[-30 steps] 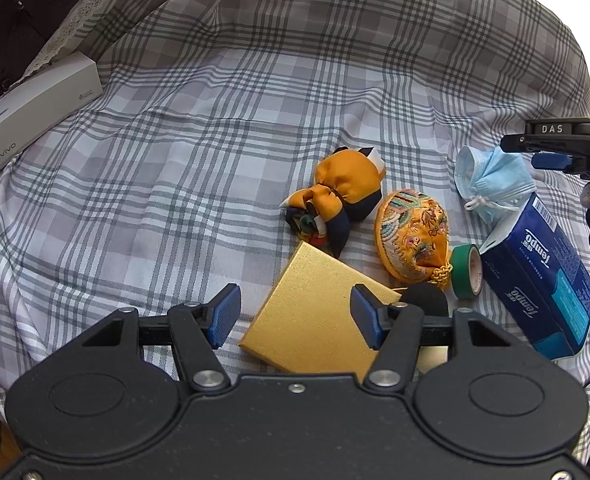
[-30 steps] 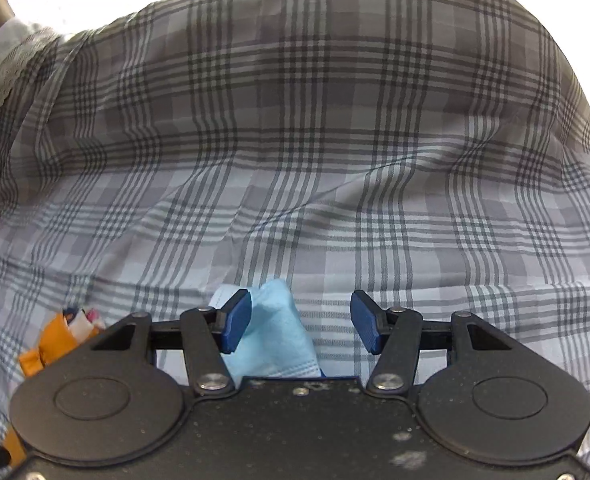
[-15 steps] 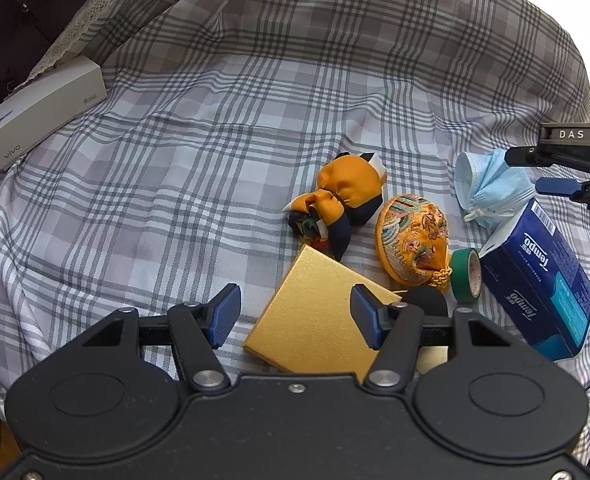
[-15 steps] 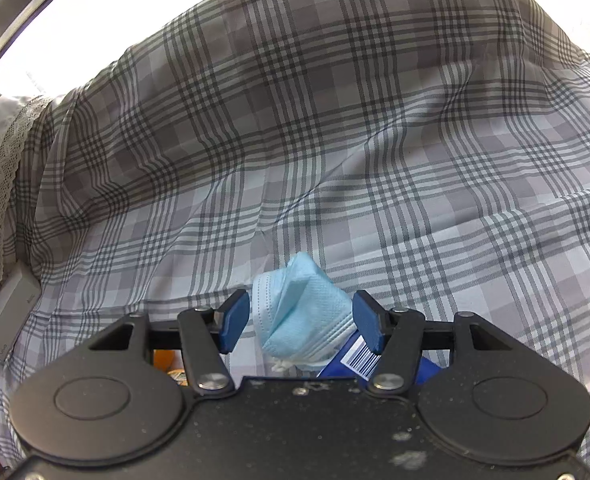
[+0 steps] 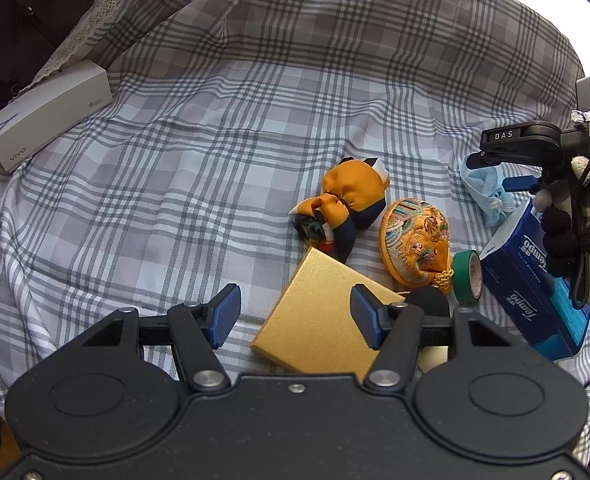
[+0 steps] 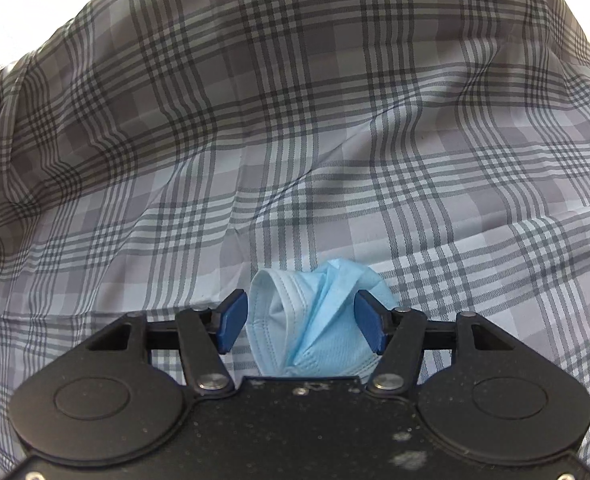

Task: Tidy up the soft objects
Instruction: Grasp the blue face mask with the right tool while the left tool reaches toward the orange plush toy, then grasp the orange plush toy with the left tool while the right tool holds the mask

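A grey checked cloth (image 6: pixel 295 140) covers the bench. The right gripper (image 6: pixel 301 322) is opening around the crumpled blue paper face mask (image 6: pixel 315 320), not squeezing yet. Next, it should close gently. The left gripper (image 5: pixel 295 316) waits open, empty.

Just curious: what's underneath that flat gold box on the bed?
The gold box lies on the plaid sheet. Its far corner touches the orange cloth bundle. The left gripper hides its near edge, so what is there cannot be seen.
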A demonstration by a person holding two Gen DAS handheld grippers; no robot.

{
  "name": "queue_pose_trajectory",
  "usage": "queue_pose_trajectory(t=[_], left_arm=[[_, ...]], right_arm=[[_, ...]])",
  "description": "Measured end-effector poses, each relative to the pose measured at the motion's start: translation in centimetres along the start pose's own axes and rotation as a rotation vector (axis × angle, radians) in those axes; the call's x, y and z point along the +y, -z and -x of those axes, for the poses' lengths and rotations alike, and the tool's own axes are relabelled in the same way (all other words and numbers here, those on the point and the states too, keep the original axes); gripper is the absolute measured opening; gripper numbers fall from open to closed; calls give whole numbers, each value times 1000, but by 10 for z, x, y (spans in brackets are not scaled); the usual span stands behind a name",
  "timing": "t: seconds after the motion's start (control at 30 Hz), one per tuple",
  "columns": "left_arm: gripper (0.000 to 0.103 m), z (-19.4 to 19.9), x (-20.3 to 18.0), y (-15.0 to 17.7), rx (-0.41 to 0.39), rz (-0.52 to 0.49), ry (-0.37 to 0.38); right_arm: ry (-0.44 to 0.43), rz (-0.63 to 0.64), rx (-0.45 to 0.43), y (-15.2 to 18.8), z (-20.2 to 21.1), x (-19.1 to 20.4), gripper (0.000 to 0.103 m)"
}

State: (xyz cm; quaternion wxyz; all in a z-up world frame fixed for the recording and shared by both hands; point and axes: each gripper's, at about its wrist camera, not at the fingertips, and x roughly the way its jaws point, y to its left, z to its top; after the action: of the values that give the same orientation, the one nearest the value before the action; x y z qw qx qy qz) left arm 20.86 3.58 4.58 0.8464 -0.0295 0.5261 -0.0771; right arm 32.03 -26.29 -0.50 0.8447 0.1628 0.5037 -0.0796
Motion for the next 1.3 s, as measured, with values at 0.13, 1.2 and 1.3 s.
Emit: queue_pose_trajectory(t=[0.13,1.2,1.3], left_arm=[[57,-3,0,-6,-4,-1,-12],[57,-71,-47,-61,-56,-58,-21],[57,-80,-49,-59,-31,-104,-41]], right_arm=[[11,-10,12,-3,-7,-7,59],[-171,-55,-419,34,25,-47,12],[-180,-62,-412,34,22,-49,12]])
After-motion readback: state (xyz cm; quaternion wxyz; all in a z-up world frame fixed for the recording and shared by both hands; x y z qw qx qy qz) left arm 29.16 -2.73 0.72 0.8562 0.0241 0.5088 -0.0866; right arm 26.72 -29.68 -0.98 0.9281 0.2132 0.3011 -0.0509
